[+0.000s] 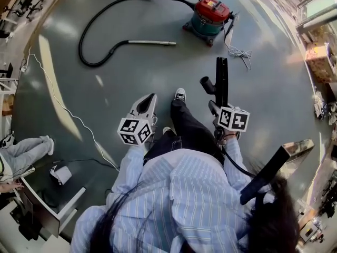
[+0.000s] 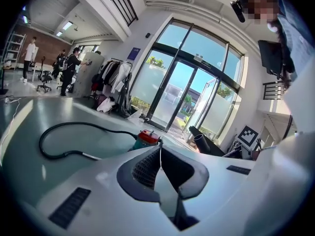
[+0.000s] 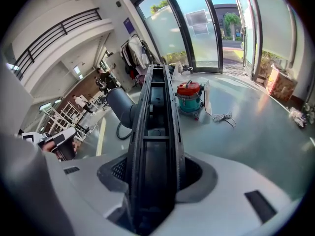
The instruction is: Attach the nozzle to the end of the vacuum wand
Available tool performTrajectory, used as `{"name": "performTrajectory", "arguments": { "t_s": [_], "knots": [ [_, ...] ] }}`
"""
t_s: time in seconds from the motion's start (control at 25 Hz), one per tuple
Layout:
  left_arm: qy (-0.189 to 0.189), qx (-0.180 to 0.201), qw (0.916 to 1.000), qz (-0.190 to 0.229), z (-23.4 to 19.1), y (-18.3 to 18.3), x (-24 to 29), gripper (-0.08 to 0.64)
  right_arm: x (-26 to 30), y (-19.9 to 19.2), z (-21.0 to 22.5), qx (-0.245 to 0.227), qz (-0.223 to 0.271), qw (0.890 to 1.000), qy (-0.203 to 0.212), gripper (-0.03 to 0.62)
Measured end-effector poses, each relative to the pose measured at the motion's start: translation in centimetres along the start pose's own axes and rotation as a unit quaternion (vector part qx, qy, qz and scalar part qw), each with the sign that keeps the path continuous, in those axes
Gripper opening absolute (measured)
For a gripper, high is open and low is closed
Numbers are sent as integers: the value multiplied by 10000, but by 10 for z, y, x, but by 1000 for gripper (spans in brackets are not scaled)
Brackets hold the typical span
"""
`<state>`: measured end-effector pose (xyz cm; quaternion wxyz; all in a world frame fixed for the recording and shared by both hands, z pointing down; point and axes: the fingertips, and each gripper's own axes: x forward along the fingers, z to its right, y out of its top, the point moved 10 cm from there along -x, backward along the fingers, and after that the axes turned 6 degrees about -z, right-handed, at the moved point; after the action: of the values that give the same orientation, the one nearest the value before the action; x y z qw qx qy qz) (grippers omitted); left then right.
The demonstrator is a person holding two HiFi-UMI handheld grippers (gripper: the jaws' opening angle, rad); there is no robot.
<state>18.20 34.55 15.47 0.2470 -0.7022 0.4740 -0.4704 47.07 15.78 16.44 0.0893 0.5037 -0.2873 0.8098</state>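
A red and teal vacuum cleaner [image 1: 208, 16] stands on the grey floor ahead, and its black hose [image 1: 89, 30] loops left to the metal wand [image 1: 152, 42] lying flat. The right gripper [image 1: 216, 107] is shut on a long black floor nozzle [image 1: 221, 80], which juts forward with its neck tube to the left. In the right gripper view the nozzle [image 3: 155, 127] fills the space between the jaws of the gripper [image 3: 155, 173]. The left gripper [image 1: 148, 103] is shut with nothing in it. Its view shows the closed gripper [image 2: 160, 152], the vacuum cleaner [image 2: 147, 137] and the wand [image 2: 91, 156] well ahead.
The vacuum's power cord [image 1: 239, 51] lies coiled to its right. A white cable [image 1: 63, 107] trails across the floor at left, near a seated person's legs [image 1: 26, 149]. My own shoe [image 1: 180, 95] is between the grippers. Boxes [image 1: 318, 62] line the right edge.
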Motion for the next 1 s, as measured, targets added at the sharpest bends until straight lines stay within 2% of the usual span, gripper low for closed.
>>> {"name": "performTrajectory", "arguments": {
  "t_s": [0.16, 0.32, 0.52, 0.72, 1.0],
  "knots": [
    [39, 318, 9994, -94, -17, 54, 47, 9, 27, 65, 16, -192, -58, 9998, -40, 207],
    [207, 700, 9973, -5, -24, 111, 89, 11, 55, 130, 30, -448, -137, 9989, -53, 207],
    [215, 875, 9959, 77, -38, 147, 134, 11, 101, 193, 41, -631, -250, 9976, 100, 207],
    [238, 915, 9955, -94, -65, 163, 161, 11, 133, 226, 36, -708, -392, 9967, 9, 207],
    [-331, 871, 9949, -395, -122, 188, 208, 11, 162, 258, 21, -312, -379, 9987, -133, 207]
  ]
}}
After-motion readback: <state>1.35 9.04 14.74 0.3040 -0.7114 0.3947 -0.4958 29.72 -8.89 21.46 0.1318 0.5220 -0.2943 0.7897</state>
